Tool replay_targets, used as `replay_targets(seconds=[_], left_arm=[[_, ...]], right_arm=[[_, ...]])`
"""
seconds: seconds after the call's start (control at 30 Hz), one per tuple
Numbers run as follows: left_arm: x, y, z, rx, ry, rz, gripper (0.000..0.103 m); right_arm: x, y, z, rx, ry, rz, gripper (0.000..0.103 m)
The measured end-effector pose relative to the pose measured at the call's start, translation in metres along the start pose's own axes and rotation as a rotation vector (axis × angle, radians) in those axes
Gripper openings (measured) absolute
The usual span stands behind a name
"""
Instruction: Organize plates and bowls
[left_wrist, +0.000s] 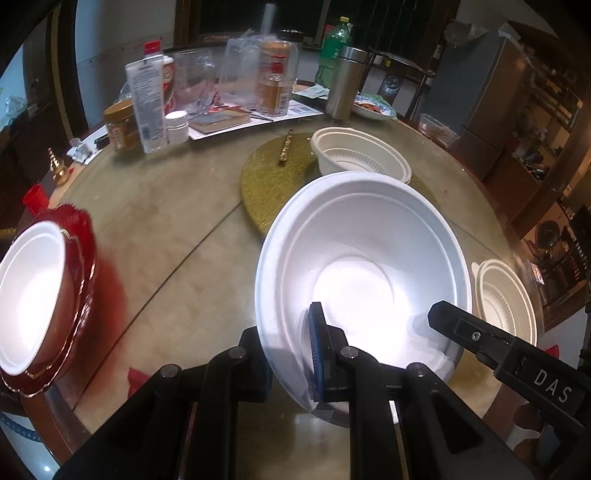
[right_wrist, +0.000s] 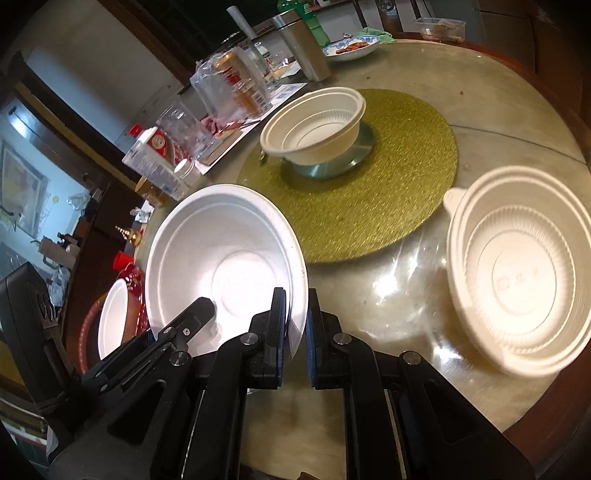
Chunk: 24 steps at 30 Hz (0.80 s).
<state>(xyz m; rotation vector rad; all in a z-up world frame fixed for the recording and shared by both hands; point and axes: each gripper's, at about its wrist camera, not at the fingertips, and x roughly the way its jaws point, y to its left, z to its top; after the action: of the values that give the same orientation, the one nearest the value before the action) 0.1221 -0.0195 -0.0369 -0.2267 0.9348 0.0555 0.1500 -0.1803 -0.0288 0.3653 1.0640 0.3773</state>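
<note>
Fingers (left_wrist: 291, 354) of the left gripper and fingers (right_wrist: 297, 332) of the right gripper are pinched on opposite rims of one white bowl (left_wrist: 369, 266), held above the bench (left_wrist: 166, 240); a ribbed bowl (right_wrist: 524, 273) lies right of the right fingers.

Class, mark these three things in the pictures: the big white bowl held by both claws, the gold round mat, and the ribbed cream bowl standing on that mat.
big white bowl (left_wrist: 354, 280): left wrist view, inner base.
gold round mat (right_wrist: 388, 192): right wrist view, bare woven surface.
ribbed cream bowl (right_wrist: 314, 125): right wrist view, inner wall.
</note>
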Motion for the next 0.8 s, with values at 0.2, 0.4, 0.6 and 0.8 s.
replay_targets(seconds=[0.2,0.4,0.6,0.8], left_arm=[[-0.009,0.019,-0.016,-0.011,-0.001,-0.016,0.015],[-0.019,0.037,-0.022,-0.017,-0.008,-0.041,0.015],[-0.024,0.054,-0.030,-0.034,-0.008,-0.064,0.015],[-0.031,0.070,-0.037,-0.053,-0.017,-0.068,0.015]], right_arm=[[-0.001,0.014,-0.020,-0.013,-0.003,-0.005,0.009],[0.000,0.030,-0.032,-0.026,-0.007,-0.011,0.009],[0.003,0.046,-0.042,-0.050,-0.005,-0.026,0.009],[0.008,0.061,-0.049,-0.074,0.008,-0.021,0.009]])
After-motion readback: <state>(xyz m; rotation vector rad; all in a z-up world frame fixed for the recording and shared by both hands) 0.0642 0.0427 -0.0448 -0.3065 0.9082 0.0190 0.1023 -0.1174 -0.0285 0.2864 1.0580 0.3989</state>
